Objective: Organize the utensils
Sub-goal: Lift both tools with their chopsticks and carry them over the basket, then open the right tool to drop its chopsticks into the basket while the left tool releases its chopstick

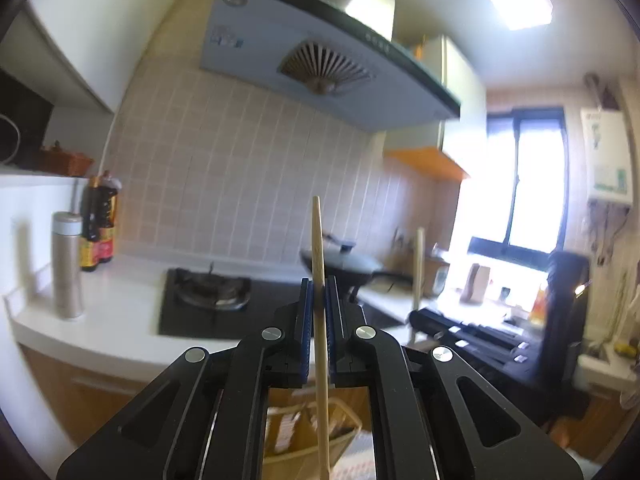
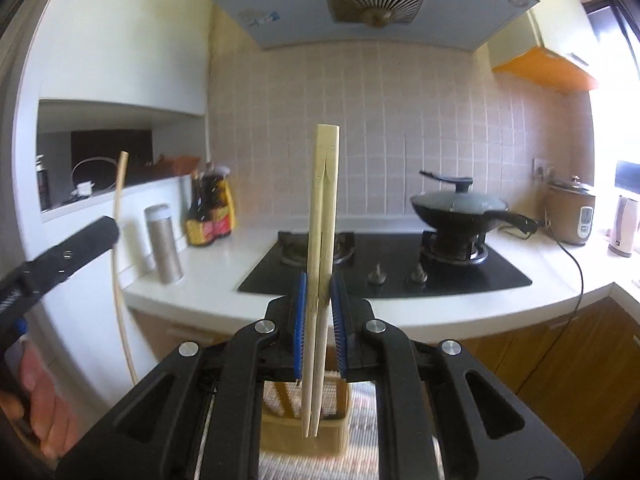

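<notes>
Above a basket (image 2: 320, 432), each hand-held gripper (image 1: 319, 294) (image 2: 319, 292) clamps upright chopsticks (image 1: 320, 320) (image 2: 320, 260).

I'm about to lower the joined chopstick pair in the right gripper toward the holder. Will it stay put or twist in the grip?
The chopstick pair looks stiff, probably light wood. It is clamped mid-length, upright, in the right gripper, so it may pivot if its tips catch the holder. The split near its top suggests the halves could part.

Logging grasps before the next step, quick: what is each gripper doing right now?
Left gripper: closed on a single chopstick, held upright.
Right gripper: closed on a joined chopstick pair, upright above the holder.
</notes>
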A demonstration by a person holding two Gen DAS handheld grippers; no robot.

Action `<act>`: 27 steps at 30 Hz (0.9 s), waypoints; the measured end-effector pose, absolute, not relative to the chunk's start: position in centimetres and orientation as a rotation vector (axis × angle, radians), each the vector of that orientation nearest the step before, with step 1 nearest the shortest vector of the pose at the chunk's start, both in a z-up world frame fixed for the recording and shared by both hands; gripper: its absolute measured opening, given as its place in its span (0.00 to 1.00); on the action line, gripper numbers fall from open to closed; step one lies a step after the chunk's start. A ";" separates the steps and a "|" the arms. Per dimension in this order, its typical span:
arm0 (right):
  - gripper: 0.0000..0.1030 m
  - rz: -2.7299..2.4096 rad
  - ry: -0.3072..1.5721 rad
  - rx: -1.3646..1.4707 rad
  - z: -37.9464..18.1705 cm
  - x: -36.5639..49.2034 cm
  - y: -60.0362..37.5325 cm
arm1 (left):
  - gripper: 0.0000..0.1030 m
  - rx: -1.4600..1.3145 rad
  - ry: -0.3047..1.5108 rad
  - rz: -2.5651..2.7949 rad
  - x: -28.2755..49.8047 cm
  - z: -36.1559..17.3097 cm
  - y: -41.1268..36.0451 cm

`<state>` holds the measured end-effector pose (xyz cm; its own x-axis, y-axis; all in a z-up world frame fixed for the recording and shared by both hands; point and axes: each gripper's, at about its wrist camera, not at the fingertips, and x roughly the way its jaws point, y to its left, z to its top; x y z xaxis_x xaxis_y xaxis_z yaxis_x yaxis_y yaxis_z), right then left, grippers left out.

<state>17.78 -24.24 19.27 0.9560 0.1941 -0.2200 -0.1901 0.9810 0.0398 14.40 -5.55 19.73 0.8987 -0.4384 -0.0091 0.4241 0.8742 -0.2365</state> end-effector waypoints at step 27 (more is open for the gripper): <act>0.11 0.191 0.214 0.017 10.0 25.7 -23.6 | 0.05 -0.261 0.072 -0.340 23.1 10.2 -7.4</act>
<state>25.65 -23.57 10.01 0.9591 0.1901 -0.2099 -0.1864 0.9818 0.0372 23.14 -7.38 10.20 0.9407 -0.3384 -0.0259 0.3200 0.9097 -0.2648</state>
